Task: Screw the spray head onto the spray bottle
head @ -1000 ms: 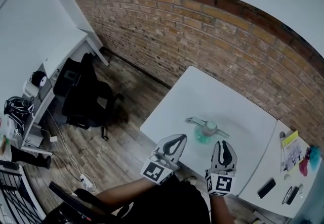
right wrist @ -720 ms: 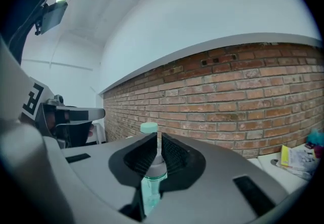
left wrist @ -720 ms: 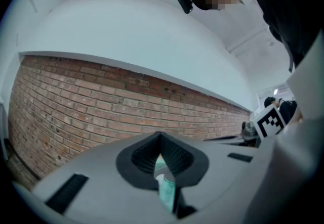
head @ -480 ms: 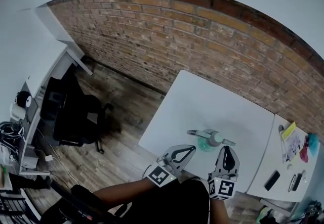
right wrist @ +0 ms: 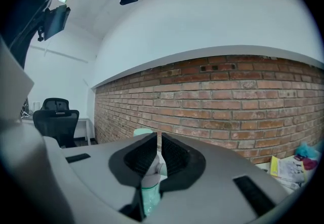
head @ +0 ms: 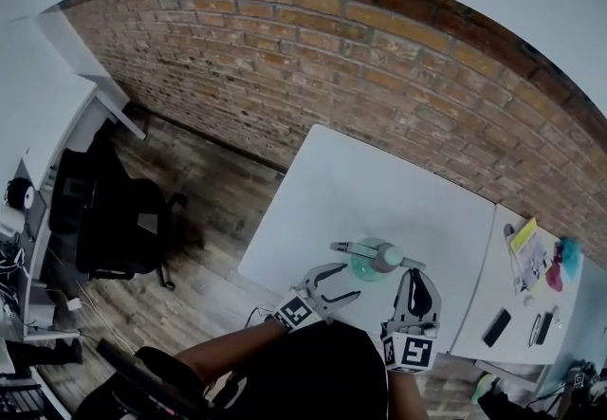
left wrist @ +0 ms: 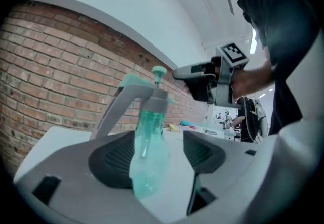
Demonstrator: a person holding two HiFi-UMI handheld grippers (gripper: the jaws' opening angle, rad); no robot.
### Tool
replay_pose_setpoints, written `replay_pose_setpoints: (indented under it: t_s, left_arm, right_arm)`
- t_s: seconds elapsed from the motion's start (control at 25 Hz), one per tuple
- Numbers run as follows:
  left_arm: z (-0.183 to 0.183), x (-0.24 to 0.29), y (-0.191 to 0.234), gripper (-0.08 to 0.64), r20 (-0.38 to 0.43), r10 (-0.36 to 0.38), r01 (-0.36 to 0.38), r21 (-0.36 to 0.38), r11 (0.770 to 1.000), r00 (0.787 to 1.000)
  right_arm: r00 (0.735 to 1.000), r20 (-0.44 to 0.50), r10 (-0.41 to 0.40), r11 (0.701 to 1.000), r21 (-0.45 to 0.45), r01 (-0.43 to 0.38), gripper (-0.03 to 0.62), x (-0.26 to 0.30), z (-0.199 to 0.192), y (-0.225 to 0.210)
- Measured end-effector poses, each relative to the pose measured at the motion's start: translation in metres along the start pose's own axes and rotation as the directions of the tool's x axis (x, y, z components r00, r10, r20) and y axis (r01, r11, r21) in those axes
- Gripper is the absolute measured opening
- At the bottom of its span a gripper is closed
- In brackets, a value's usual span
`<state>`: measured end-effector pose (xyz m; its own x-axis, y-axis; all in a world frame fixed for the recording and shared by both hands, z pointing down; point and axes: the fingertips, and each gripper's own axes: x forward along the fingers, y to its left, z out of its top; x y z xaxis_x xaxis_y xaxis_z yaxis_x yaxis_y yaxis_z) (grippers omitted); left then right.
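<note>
Spray bottle [head: 366, 268], spray head [head: 384, 257] on top, stands on the white surface [head: 379, 191] between the left gripper [head: 351, 281] jaws, which have just been opening and aren't pinching it. Right gripper [head: 414, 274] is closed, empty, right beside the head.

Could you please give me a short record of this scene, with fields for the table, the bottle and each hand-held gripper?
table: white table, beside a brick wall
bottle: teal spray bottle, upright, grey spray head on top
left hand-held gripper: jaws have just been opening; apart, bottle between them, not gripped
right hand-held gripper: jaws have just been closing; almost together, near the spray head
</note>
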<state>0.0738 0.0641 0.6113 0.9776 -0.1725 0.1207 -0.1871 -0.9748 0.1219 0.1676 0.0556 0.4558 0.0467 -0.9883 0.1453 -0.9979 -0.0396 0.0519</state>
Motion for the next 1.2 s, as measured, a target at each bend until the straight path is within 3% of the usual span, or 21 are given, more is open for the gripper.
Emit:
replay_pose_setpoints:
  t_s: [0.08,0.24,0.36,0.6,0.88,1.0,1.2]
  left_arm:
    - [-0.013,0.010,0.006,0.331,-0.011,-0.004,0.004,-0.003,1.000,1.000]
    - [-0.036,0.030,0.013,0.395,-0.044,-0.029,0.029,0.015,0.999,0.999]
    - [-0.041,0.042,0.019,0.407,-0.048,-0.034,0.036,0.031,0.999,0.998]
    - [-0.034,0.053,0.033,0.431,-0.038,-0.035,0.036,0.035,0.999,0.999]
    - [-0.036,0.062,0.040,0.463,-0.054,-0.058,0.060,0.037,0.998,0.997]
    - [-0.034,0.067,0.037,0.464,-0.060,-0.075,0.078,0.042,0.996,0.995]
    - [-0.036,0.070,0.038,0.466,-0.069,-0.079,0.082,0.040,0.996,0.994]
  right_arm:
    - [1.000,0.010,0.004,1.000,-0.018,-0.003,0.031,0.003,0.000,-0.004]
    - [1.000,-0.010,0.021,0.999,-0.044,-0.021,0.031,0.007,-0.007,-0.010]
    - [0.991,-0.060,0.120,0.989,-0.073,-0.125,0.031,0.015,-0.010,-0.003]
    - [0.945,-0.077,0.317,0.938,-0.119,-0.325,0.035,0.025,-0.008,0.012]
    - [0.908,-0.135,0.398,0.904,-0.110,-0.413,0.132,0.036,-0.007,0.009]
    - [0.866,-0.175,0.469,0.866,-0.101,-0.490,0.195,0.035,-0.011,0.010]
    - [0.757,-0.340,0.557,0.759,-0.162,-0.631,0.230,0.037,-0.028,0.025]
